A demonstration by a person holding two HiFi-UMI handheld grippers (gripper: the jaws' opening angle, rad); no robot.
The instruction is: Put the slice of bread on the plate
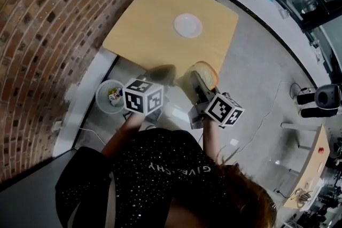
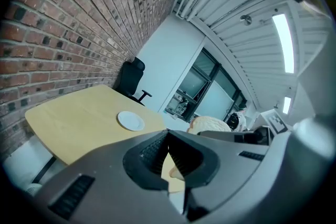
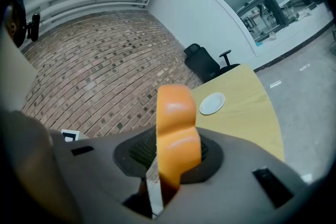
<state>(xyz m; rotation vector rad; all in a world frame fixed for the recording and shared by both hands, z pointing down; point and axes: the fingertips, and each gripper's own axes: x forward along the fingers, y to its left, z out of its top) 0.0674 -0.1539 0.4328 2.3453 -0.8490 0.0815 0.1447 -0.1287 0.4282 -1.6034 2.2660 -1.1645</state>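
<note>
1. The right hand-held gripper (image 1: 200,84) clamps the slice of bread (image 3: 176,131) upright on edge; the slice's lower end is hidden between the jaws.
2. The left hand-held gripper (image 2: 168,136) is closed on nothing and blurred in the head view.
3. The bread hangs near the tabletop's (image 1: 155,18) near edge, well apart from the plate (image 1: 188,25).
</note>
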